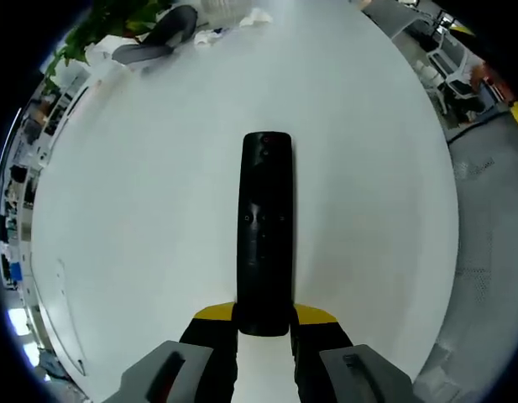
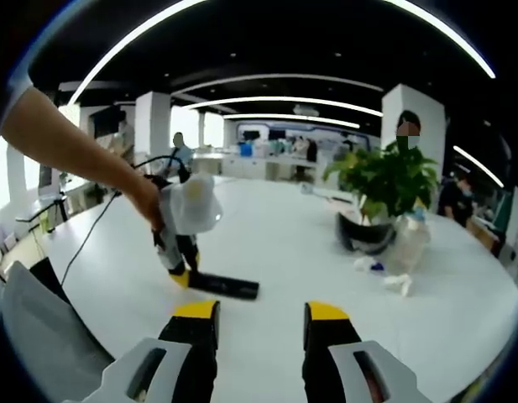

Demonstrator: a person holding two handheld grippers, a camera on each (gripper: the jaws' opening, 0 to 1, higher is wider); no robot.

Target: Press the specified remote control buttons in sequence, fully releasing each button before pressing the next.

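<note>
Left gripper view: remote control [image 1: 265, 231] runs from centre toward 6 o'clock, long axis straight up the frame, its near end clamped between the yellow-tipped jaws of the left gripper [image 1: 264, 326]. So left is clenched on the remote, holding it just over or on the white table [image 1: 141, 210]; can't tell which. Buttons face up, a red one near the far end at 12, small ones mid-body, too small to read.

Right gripper view: right gripper [image 2: 261, 323] at 6 o'clock, jaws apart w/ bare table showing between them, nothing held, released. Remote sits at 9–10 o'clock from it, well apart, w/ the left gripper at its far end and a person's hand [image 2: 145, 201] on that gripper. Potted plant [image 2: 384, 189] at 2 o'clock, crumpled plastic wrap [image 2: 403, 243] beside it.

Step, as I read it: remote steadied by left, right not yet on any button, so pressing looks unstarted or between presses; can't say which.

Next move calls for: bring right in over the remote, close jaws or use one tip as a poker, come down square on the first target button, lift fully clear before the next. Left must hold firm so the remote doesn't tip.
</note>
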